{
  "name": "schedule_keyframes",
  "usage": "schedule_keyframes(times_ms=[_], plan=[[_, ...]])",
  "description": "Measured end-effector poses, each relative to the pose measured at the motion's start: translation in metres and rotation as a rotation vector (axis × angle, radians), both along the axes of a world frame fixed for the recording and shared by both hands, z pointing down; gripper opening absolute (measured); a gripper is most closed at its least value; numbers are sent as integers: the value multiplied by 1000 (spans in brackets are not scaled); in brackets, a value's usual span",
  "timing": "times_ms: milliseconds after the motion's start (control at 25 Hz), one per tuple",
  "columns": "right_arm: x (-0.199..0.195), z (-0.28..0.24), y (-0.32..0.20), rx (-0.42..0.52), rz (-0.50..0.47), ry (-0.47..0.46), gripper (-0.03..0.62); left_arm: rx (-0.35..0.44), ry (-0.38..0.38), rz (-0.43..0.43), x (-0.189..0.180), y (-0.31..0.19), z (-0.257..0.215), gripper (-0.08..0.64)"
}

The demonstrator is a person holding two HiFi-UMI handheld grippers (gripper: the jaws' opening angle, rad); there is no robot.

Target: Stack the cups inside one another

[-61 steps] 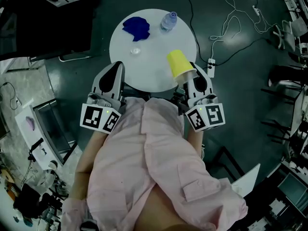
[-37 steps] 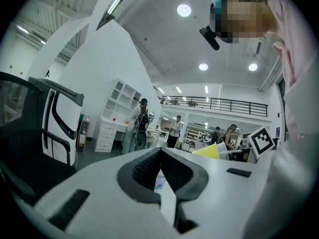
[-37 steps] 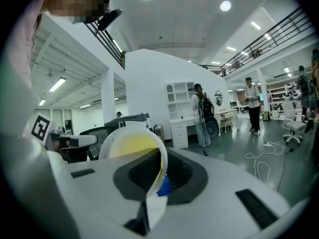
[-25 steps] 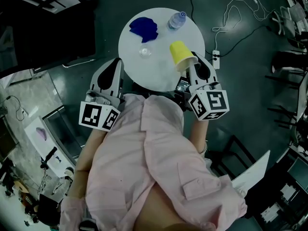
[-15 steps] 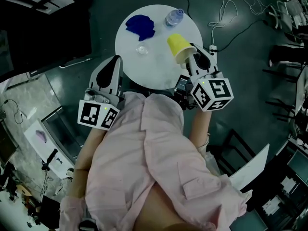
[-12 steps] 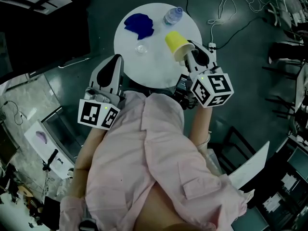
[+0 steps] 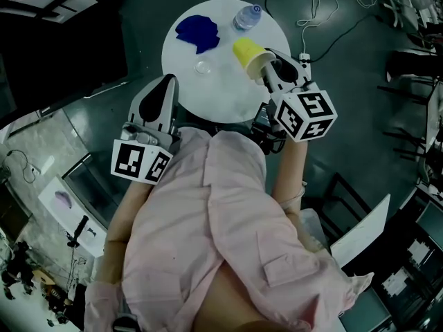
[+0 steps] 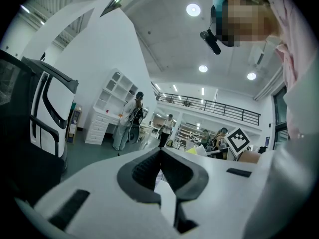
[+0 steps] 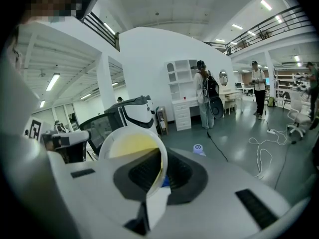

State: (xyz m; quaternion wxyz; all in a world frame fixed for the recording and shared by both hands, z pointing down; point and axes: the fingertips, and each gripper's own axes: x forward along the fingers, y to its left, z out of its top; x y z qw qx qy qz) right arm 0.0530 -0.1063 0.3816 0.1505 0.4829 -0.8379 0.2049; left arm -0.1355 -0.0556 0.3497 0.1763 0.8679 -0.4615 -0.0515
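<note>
Right hand-held gripper [image 7: 267, 66] is clamped on the rim of a yellow cup [image 7: 246, 50], which is held tilted over the round white tabletop [image 7: 228, 99]. The left hand-held gripper [image 7: 166, 83] is closed, empty, at the near edge.

One yellow cup [image 7: 246, 50], one water bottle [image 7: 246, 17], one crumpled blue item [image 7: 196, 32] and one small clear object [image 7: 202, 66] at one round white desk [image 7: 221, 95].

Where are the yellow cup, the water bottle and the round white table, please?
yellow cup [image 7: 246, 51]: head view, on its side wall.
water bottle [image 7: 246, 18]: head view, on its body.
round white table [image 7: 223, 92]: head view, on a bare part of its top.
</note>
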Motion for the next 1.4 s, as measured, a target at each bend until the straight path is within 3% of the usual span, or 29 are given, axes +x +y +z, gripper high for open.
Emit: schedule_keyframes(times_ms=[680,1400], plan=[[-29,10,-9,-25,-38,-22,38,-22,28,44,4,-4,5,9],[-38,28,-10,-55,-83,-14,38,23,4,-8,3,-8,-3,9]])
